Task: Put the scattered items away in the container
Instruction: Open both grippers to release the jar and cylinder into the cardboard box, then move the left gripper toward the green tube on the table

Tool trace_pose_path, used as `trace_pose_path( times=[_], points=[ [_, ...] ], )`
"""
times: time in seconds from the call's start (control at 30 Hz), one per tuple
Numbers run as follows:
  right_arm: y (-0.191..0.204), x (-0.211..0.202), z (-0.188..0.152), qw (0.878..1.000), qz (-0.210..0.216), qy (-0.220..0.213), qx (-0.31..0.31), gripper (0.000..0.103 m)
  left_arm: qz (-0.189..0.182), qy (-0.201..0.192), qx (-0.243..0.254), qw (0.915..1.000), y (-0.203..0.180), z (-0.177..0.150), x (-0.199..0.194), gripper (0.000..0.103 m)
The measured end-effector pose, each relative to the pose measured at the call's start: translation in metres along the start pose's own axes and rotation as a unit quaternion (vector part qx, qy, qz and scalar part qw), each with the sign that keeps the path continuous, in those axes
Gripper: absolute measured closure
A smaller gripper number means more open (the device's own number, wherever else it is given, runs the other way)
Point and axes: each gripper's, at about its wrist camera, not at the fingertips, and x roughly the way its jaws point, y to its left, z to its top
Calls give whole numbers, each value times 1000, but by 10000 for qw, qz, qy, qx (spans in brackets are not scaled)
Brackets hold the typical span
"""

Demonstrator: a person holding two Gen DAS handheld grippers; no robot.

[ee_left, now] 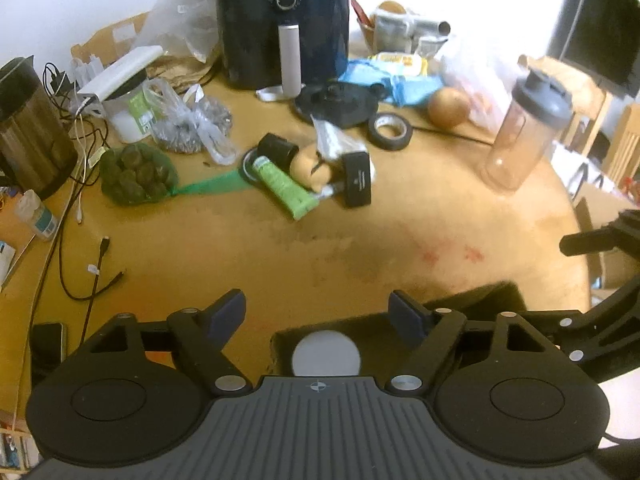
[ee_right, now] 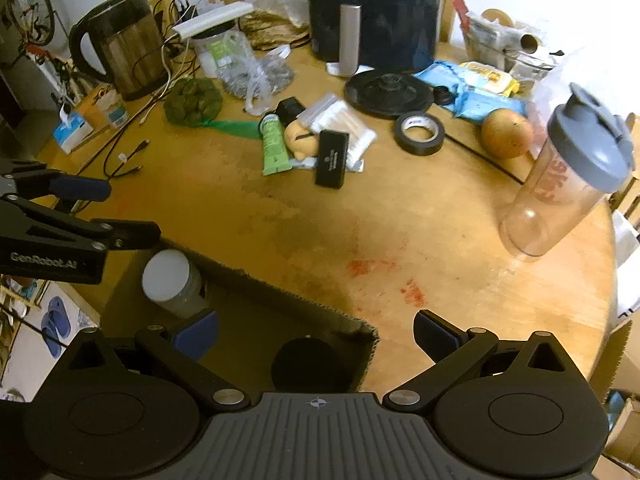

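Note:
A cardboard box (ee_right: 280,292) stands open at the near edge of the round wooden table; it also shows in the left wrist view (ee_left: 472,300). Inside it are a white-lidded jar (ee_right: 168,276) (ee_left: 326,354) and a dark round lid (ee_right: 304,364). A scattered pile lies mid-table: a green tube (ee_left: 280,184) (ee_right: 274,148), a black case (ee_left: 357,179) (ee_right: 331,158), a yellowish soft item (ee_left: 310,168), a bag of cotton swabs (ee_right: 340,120). My left gripper (ee_left: 318,316) is open and empty above the box. My right gripper (ee_right: 316,336) is open and empty over the box's right corner.
A black tape roll (ee_right: 419,133), an orange fruit (ee_right: 506,132), a shaker bottle (ee_right: 568,176), a black air fryer (ee_right: 376,4), a kettle (ee_right: 120,44), a green net of dark fruit (ee_left: 136,172), plastic bags and loose cables (ee_left: 92,280) crowd the table's far and left parts.

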Motion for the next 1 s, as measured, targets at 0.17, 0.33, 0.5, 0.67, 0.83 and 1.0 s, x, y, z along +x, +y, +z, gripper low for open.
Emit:
trace_pose_path(
  times=[0.17,0.33,0.5,0.67,0.83,1.0],
  points=[
    [-6,-9,8,9999,-77,-59,135,0,-23,-185,-139,9997,4,10,-12,24],
    [-13,-19,16,9993,-188,-198,265,0,-12,-416,-205,9989,7,20,-25,24],
    [-21,-26,22,9984,-284,-301,373,0,11,-513,-190,9985,8,28,-28,24],
    [-29,-27,25,9975,-361,-334,513,0,25,-550,-125,9984,7,32,-27,24],
    [-37,-23,24,9966,-445,-315,621,0,121,-460,-89,9988,6,35,-18,24],
    [-42,-18,21,9960,-534,-252,677,0,237,-296,-86,9992,3,40,-6,24]
  ],
)
